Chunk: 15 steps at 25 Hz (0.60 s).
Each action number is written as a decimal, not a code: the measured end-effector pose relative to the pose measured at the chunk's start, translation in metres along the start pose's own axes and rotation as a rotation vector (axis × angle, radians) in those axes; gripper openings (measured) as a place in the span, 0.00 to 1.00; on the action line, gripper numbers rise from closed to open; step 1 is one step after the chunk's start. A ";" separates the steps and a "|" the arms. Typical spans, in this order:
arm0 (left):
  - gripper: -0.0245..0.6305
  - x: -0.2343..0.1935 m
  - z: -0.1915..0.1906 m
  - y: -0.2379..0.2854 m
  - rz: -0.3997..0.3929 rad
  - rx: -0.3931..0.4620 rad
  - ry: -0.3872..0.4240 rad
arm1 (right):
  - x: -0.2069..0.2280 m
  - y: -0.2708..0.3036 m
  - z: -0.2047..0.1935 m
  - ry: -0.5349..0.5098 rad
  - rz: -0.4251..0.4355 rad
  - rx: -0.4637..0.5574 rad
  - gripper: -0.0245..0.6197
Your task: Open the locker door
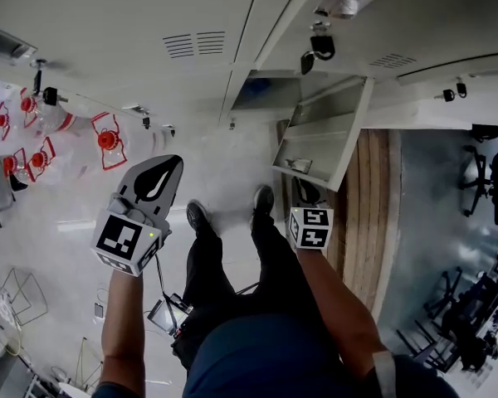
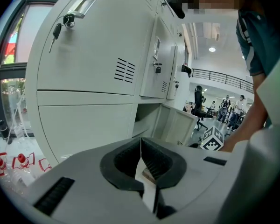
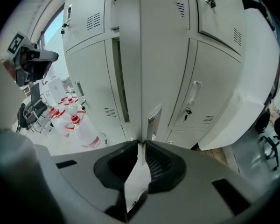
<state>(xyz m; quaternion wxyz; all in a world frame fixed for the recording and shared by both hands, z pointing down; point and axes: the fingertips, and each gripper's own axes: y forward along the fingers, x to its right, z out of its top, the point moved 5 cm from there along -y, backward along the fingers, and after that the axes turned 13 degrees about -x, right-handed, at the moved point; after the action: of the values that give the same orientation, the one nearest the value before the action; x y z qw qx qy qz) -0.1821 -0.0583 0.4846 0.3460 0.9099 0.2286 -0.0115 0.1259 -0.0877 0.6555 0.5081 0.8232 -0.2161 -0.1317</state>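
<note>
Locker door (image 1: pixel 325 135): pale flat sheet metal, folded rims, ajar.
Right gripper (image 3: pixel 141 143): we find it pinching the door's thin edge.
Left gripper (image 2: pixel 141 140): pressed together, empty.
Nearby: clear red-capped bottles (image 1: pixel 108 140).

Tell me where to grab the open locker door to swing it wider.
Its free vertical edge. The door stands ajar and edge-on to the right gripper, so it is probably best to come straight at that thin edge, with one of the jaws on each face.
</note>
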 end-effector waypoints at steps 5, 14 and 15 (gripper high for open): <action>0.07 0.010 0.012 -0.007 -0.007 0.012 0.017 | 0.026 -0.010 -0.017 0.068 -0.030 -0.044 0.15; 0.07 0.031 0.026 -0.024 -0.019 0.007 0.047 | 0.066 -0.020 -0.034 0.204 0.009 -0.109 0.14; 0.07 0.033 0.029 -0.027 -0.018 0.011 0.053 | 0.070 -0.023 -0.035 0.234 0.019 -0.116 0.13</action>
<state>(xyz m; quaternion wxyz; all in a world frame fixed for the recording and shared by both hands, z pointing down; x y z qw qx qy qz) -0.1598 -0.0460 0.4399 0.3347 0.9097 0.2457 0.0083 0.2074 -0.0862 0.6511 0.5778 0.8002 -0.1552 -0.0422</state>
